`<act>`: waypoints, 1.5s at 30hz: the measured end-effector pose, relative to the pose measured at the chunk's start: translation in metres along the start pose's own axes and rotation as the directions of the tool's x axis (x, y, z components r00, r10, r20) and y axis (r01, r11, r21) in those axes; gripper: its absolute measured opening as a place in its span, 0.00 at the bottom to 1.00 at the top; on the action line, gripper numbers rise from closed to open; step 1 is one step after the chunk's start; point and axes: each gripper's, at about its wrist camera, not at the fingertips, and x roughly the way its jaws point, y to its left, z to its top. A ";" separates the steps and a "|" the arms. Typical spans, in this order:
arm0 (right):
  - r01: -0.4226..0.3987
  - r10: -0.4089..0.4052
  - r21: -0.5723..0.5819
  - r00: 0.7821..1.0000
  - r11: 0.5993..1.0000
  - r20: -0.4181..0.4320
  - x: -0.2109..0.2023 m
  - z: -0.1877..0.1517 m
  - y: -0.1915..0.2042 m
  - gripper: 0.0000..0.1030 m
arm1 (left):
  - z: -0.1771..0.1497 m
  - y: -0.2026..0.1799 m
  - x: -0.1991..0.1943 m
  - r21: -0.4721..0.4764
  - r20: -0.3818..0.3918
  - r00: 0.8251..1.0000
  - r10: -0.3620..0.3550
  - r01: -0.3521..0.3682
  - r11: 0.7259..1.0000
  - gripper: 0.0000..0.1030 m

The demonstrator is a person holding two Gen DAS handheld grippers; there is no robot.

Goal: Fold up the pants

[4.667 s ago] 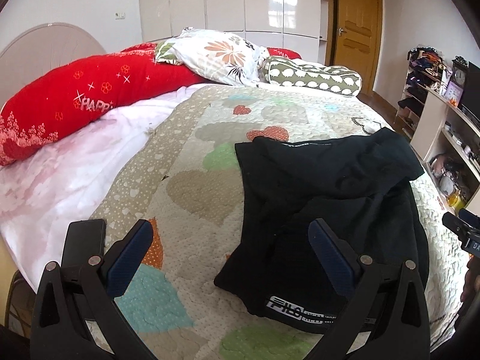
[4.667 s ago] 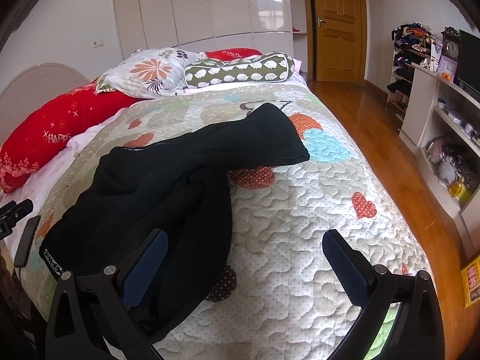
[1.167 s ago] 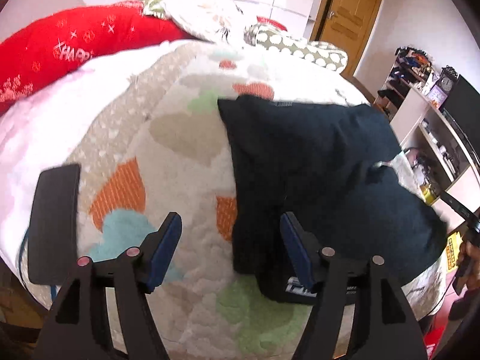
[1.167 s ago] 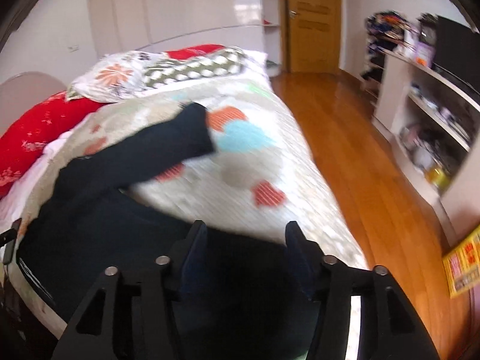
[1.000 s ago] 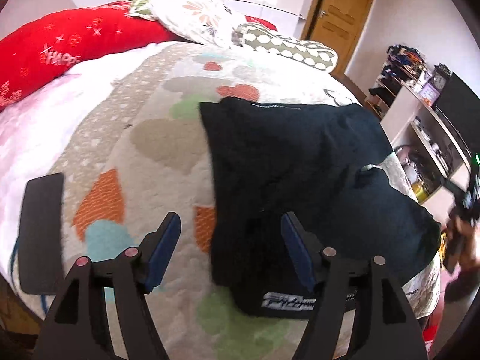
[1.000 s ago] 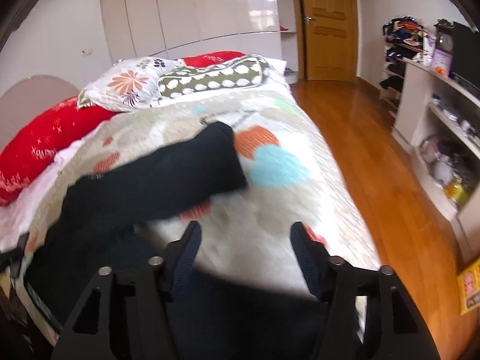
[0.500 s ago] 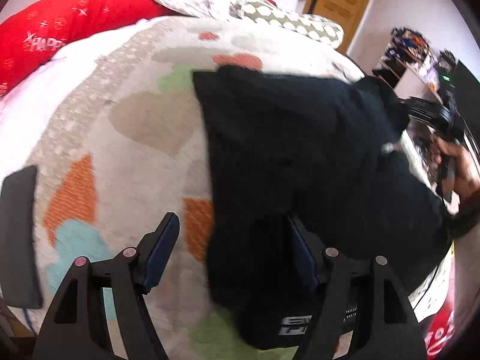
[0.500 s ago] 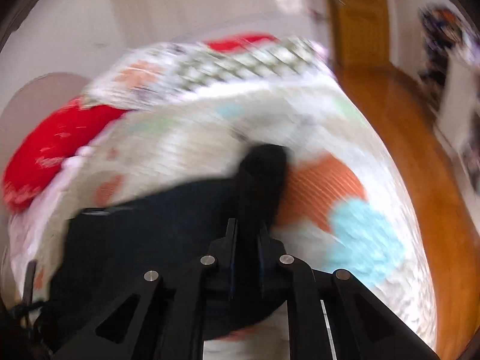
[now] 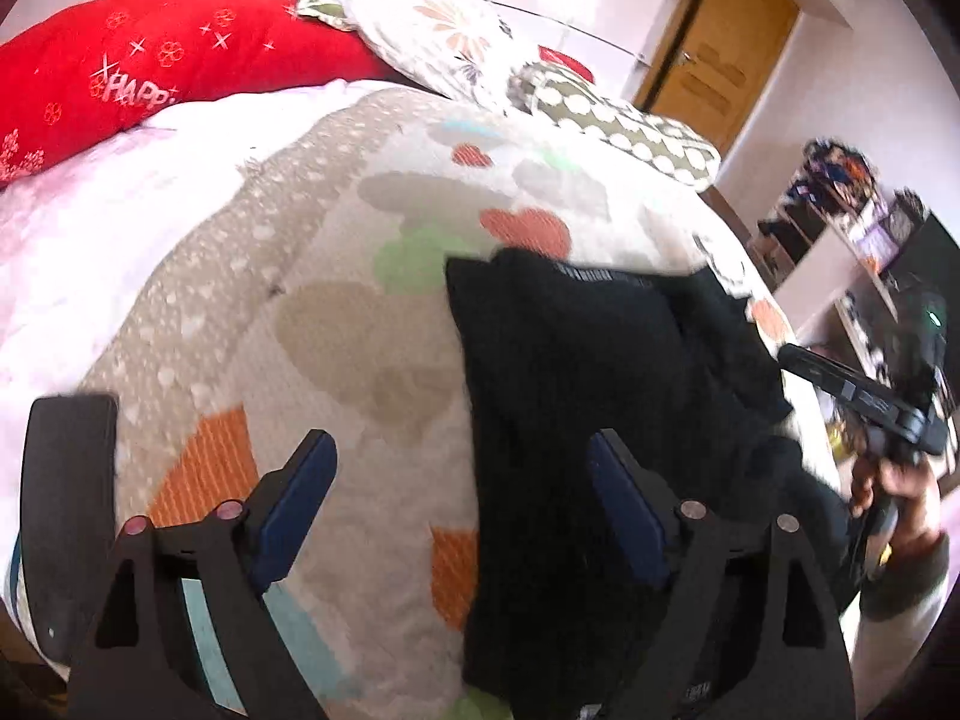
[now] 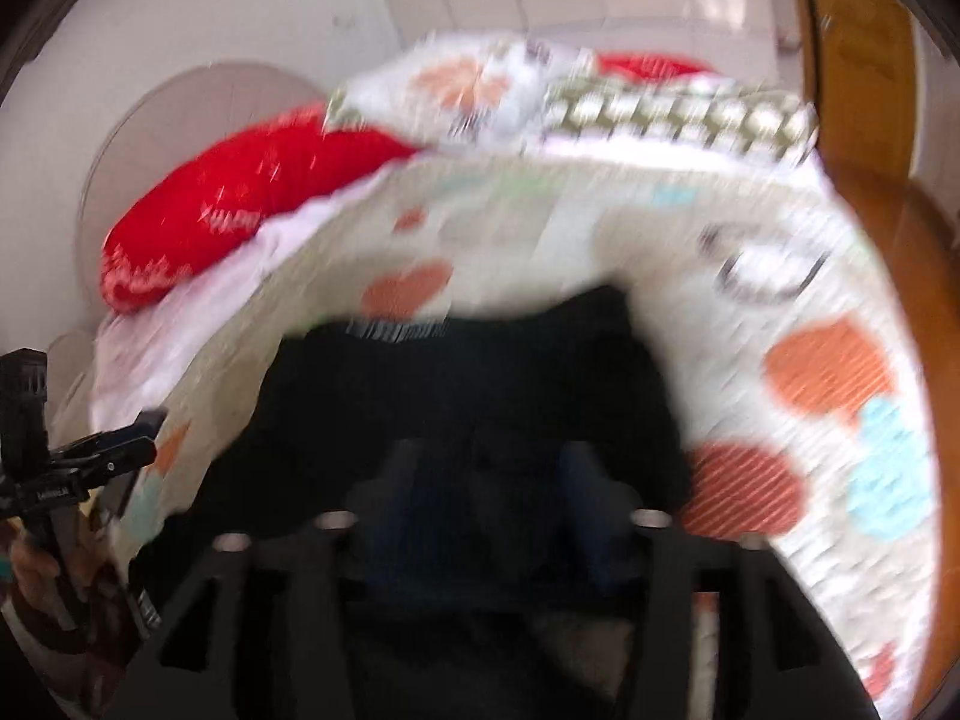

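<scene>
Black fabric pants [image 9: 576, 372] are lying folded over on the heart-patterned quilted bedspread [image 9: 336, 324], filling the lower centre and right of both frames.

At the bottom of the left wrist view, the left gripper [image 9: 459, 501] is opening wide, its blue pads straddling the pants' left edge without pressing it. In the blurred right wrist view, the right gripper [image 10: 486, 501] is opening over the dark cloth, gripping nothing. Beyond, a long red cushion [image 9: 156, 54], a floral pillow [image 9: 432, 30] and a green spotted bolster [image 9: 624, 120] are resting upper frame.
</scene>
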 end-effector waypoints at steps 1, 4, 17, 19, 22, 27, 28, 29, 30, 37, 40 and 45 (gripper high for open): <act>0.030 -0.030 -0.016 1.000 0.999 0.005 0.004 0.007 0.000 0.65 | 0.007 0.002 0.005 -0.015 0.004 1.000 -0.015 0.016 1.000 0.84; 0.062 -0.062 -0.053 0.998 0.997 0.001 0.024 0.027 -0.001 0.66 | 0.025 0.009 0.031 -0.065 -0.016 0.999 -0.035 0.034 0.997 0.84; 0.068 -0.070 -0.028 0.995 0.997 -0.074 0.055 0.038 -0.057 0.11 | 0.081 -0.022 0.147 0.058 -0.176 0.984 -0.029 0.039 0.998 0.84; 0.118 -0.118 -0.021 0.993 0.993 -0.028 0.026 0.040 -0.078 0.10 | 0.085 -0.032 0.157 0.105 -0.178 0.984 -0.005 0.024 0.994 0.84; 0.239 -0.239 0.026 0.971 0.971 -0.009 -0.010 0.035 -0.124 0.10 | 0.088 -0.050 0.160 0.198 -0.175 0.985 -0.003 0.038 0.979 0.84; 0.404 -0.394 0.174 0.915 0.898 -0.088 -0.031 0.012 -0.210 0.21 | 0.092 -0.055 0.168 0.236 -0.175 0.984 0.019 0.023 0.971 0.84; 0.394 -0.383 0.202 0.919 0.897 -0.094 -0.031 0.009 -0.218 0.30 | 0.093 -0.054 0.170 0.233 -0.176 0.984 0.015 0.027 0.972 0.84; 0.387 -0.378 0.214 0.922 0.897 -0.085 -0.032 0.007 -0.221 0.34 | 0.094 -0.054 0.172 0.232 -0.177 0.984 0.012 0.030 0.972 0.85; 0.390 -0.384 0.204 0.921 0.898 -0.072 -0.032 0.008 -0.220 0.39 | 0.094 -0.054 0.172 0.234 -0.178 0.984 0.010 0.032 0.972 0.86; 0.230 -0.232 -0.034 0.972 0.973 -0.049 0.020 0.036 -0.171 0.66 | 0.099 -0.063 0.182 0.311 -0.214 0.977 0.012 0.057 0.949 0.95; 0.216 -0.239 -0.186 0.964 0.959 -0.113 0.062 0.045 -0.151 0.66 | 0.098 -0.066 0.187 0.349 -0.234 0.972 0.009 0.076 0.934 1.00; 0.175 -0.235 -0.288 0.954 0.942 -0.189 0.098 0.038 -0.144 0.63 | 0.096 -0.073 0.191 0.417 -0.236 0.972 0.007 0.095 0.904 1.00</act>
